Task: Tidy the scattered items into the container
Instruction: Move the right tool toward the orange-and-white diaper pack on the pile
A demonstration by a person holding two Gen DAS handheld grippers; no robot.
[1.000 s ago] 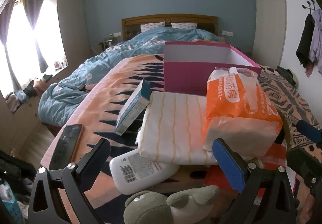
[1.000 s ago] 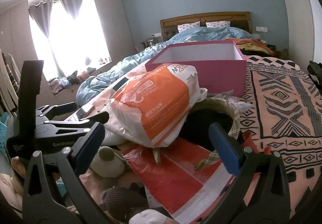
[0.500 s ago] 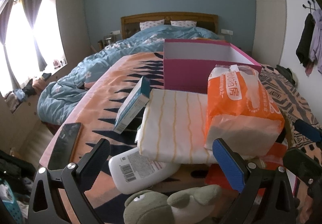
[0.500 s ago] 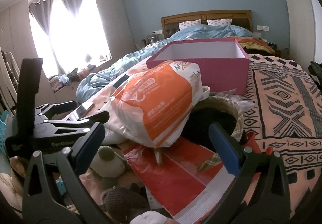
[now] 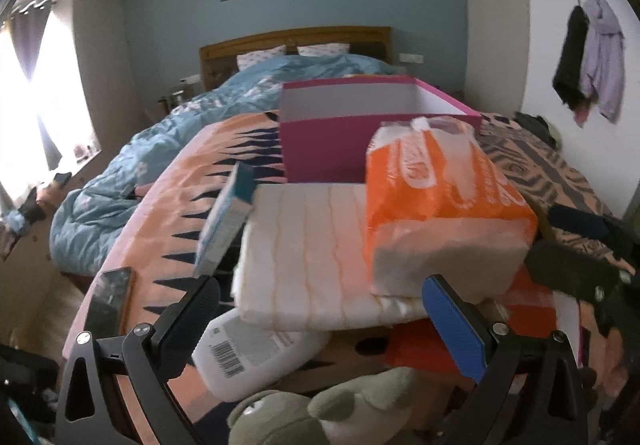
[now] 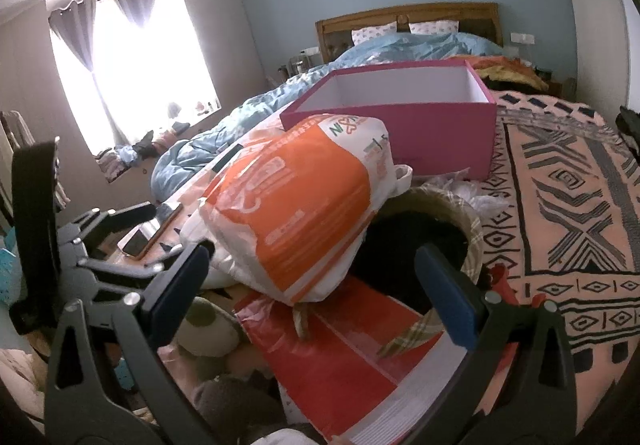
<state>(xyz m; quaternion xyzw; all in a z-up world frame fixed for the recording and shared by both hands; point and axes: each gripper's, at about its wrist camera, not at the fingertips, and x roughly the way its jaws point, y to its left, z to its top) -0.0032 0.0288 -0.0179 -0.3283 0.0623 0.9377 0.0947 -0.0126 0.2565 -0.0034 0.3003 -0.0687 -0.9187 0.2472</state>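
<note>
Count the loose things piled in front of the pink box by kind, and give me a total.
Tissue packs: 1, orange
Folded cloths: 1, striped cream
Bottles: 1, white
Small cartons: 1, teal and white
Phones: 1
Plush toys: 1, grey-green
Red packages: 1
Baskets: 1, woven
Total: 8, none yet in the pink box.

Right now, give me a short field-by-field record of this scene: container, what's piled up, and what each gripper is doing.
container: pink box, open top, nothing visible inside
top of pile: orange tissue pack on striped folded cloth
leaning beside cloth: teal box
under cloth edge: white bottle
left gripper: jaws open, empty
right gripper: jaws open, empty
</note>
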